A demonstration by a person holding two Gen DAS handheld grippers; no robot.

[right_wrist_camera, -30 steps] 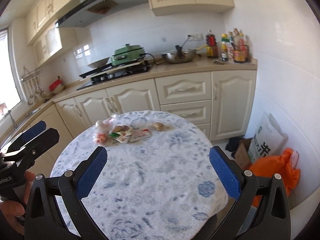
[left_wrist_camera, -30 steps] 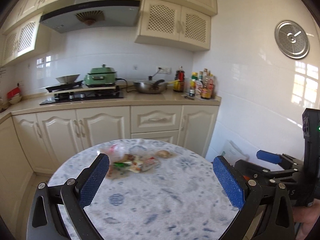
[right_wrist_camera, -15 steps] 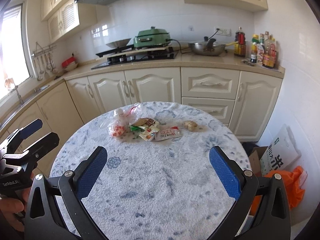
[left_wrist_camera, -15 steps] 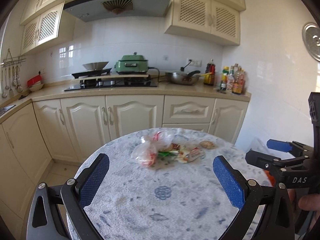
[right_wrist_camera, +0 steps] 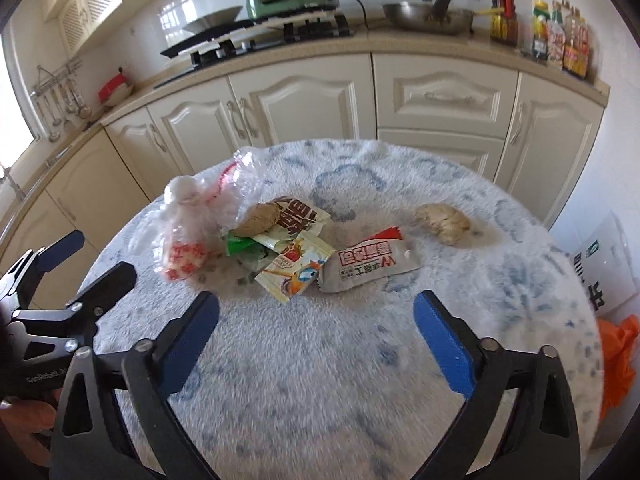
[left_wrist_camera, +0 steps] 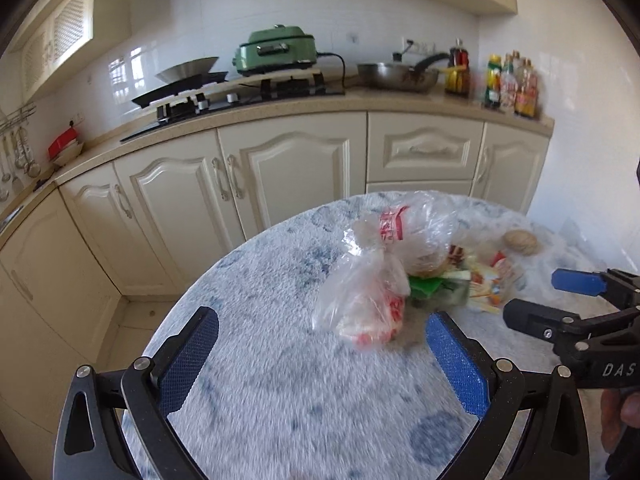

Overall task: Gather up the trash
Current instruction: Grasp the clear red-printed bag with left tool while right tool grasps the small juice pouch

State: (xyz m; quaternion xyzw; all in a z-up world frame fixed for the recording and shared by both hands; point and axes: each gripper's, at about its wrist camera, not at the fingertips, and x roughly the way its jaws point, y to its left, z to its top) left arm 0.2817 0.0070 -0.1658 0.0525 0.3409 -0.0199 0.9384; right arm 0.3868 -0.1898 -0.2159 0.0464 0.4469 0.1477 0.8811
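Both grippers have come closer to the trash since a moment ago. The left gripper (left_wrist_camera: 322,354) has its jaws wide apart, with the bag (left_wrist_camera: 376,276) just past them, nearer the right jaw. The right gripper (right_wrist_camera: 316,334) is spread wide too, and the wrappers (right_wrist_camera: 320,252) lie just ahead between its jaws. Nothing is picked up yet. All the trash sits on the table (right_wrist_camera: 320,380).

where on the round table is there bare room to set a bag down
The near half of the table, between the right gripper and the wrappers, is bare. So is the far edge toward the cabinets. It is crowded mid-left: plastic bag, grey wrapper, ginger.
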